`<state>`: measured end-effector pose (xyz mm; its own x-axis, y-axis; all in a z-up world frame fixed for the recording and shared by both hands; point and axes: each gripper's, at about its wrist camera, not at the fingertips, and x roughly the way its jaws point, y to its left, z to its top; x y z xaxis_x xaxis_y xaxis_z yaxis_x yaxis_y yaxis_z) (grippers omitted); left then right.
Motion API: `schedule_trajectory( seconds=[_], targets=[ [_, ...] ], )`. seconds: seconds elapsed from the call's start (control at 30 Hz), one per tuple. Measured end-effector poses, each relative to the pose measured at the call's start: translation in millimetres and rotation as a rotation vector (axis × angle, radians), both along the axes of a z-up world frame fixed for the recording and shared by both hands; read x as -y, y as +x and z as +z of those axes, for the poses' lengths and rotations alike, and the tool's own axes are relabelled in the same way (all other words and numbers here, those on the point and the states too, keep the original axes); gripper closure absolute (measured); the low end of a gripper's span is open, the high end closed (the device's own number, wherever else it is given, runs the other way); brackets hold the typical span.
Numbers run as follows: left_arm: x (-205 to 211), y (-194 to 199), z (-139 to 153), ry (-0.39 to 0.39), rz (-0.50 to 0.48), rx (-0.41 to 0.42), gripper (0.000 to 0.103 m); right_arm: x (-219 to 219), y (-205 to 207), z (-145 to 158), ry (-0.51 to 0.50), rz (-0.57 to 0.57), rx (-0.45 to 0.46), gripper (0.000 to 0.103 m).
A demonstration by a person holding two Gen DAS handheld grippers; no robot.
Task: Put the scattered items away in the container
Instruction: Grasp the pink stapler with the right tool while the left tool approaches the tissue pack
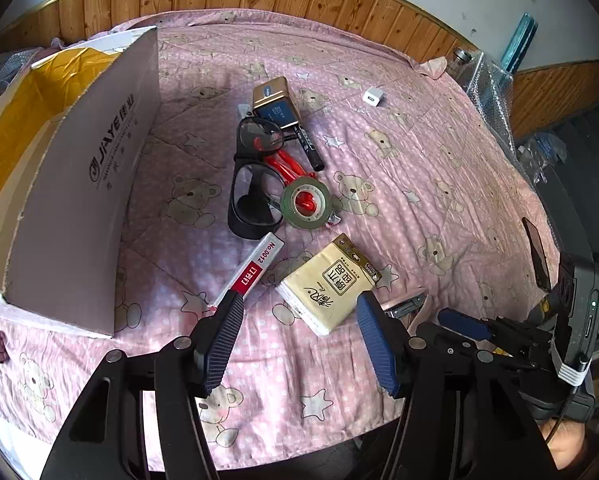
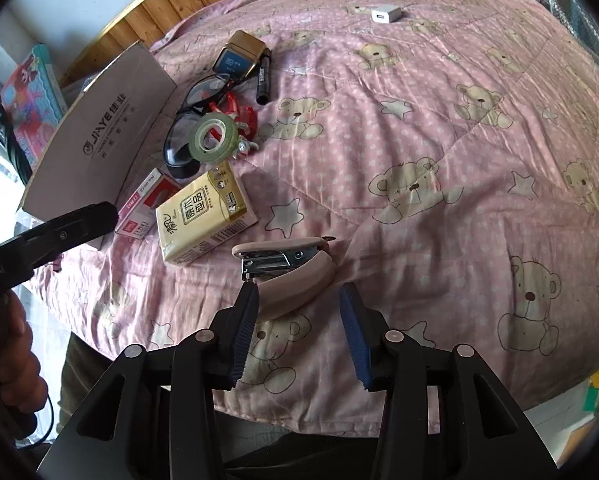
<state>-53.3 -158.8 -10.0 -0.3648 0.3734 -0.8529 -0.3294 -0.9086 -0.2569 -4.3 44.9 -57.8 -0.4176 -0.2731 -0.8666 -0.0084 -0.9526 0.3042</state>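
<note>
Stapler [image 2: 287, 276]: lower centre of right wrist frame, on pink quilt [image 2: 439, 128], just ahead of the empty, spread right gripper [image 2: 299, 300]. Probably rigid, fairly light, smooth-shelled; grip across its curved body. Left gripper [image 1: 299, 304] likewise agape, empty. Box [image 1: 79, 184] upper left.

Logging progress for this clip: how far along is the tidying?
Barely started. The visible part of the cardboard box shows only its yellow lining. Both grippers are open and hold nothing: the right gripper hovers over the pink stapler, the left gripper is near the tissue pack and staple box. Still on the quilt: glasses, green tape roll, marker, gold tin, white charger.
</note>
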Motion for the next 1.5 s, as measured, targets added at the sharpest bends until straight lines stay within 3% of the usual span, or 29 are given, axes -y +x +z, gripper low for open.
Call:
schedule_trajectory(
  seconds=[0.13,0.23,0.3,0.4,0.5,0.63,0.8,0.9,1.07,1.13,1.17,1.27,1.33,1.5],
  targets=[
    [6.0,-12.4,-25.1,-0.055,0.027,0.031,0.041,2.8,-11.0,-3.7,-0.032,0.035,0.005,0.05],
    [13.9,-17.4,-29.4,-0.078,0.049,-0.007,0.04,9.9,-23.5,-2.1,-0.011,0.078,-0.005,0.051],
    [18.5,-22.2,-31.2,-0.068,0.062,-0.014,0.039,13.3,-35.0,-2.1,0.025,0.091,-0.013,0.059],
    [23.5,-29.8,-41.0,-0.089,0.091,0.01,0.039,17.1,-52.7,1.7,0.037,0.096,-0.047,0.062],
    [30.4,-32.0,-49.7,-0.037,0.11,0.072,0.039,16.5,-59.5,6.4,0.032,0.088,-0.064,0.065],
    [30.5,-24.9,-36.6,-0.021,0.092,0.034,0.039,6.7,-48.4,7.1,0.024,0.051,-0.044,0.062],
    [26.3,-18.8,-18.3,0.032,0.067,-0.009,0.039,-1.0,-33.1,-13.7,-0.143,0.008,0.037,0.063],
    [15.4,-18.8,-20.3,0.044,0.042,0.009,0.039,8.0,-34.4,-0.1,-0.073,0.046,-0.016,0.077],
    [8.6,-12.2,-20.5,0.055,0.009,0.01,0.039,15.8,-38.5,34.8,0.323,0.141,-0.125,0.082],
    [5.6,-12.0,-21.1,0.06,-0.003,0.004,0.039,22.7,-41.4,32.0,0.402,0.214,-0.125,0.084],
    [3.5,-12.2,-23.0,0.063,-0.009,0.006,0.039,23.8,-41.8,28.2,0.381,0.232,-0.12,0.084],
    [-3.6,-13.2,-31.0,0.058,-0.026,0.022,0.039,7.8,-41.3,18.6,0.183,0.201,-0.088,0.077],
    [-6.1,-12.8,-34.1,0.057,-0.034,0.027,0.039,-9.2,-35.4,18.3,0.161,0.113,-0.098,0.058],
    [-16.8,-13.7,-39.0,0.061,-0.085,0.019,0.037,-26.9,-27.3,8.1,0.08,0.04,-0.065,0.056]
  ],
)
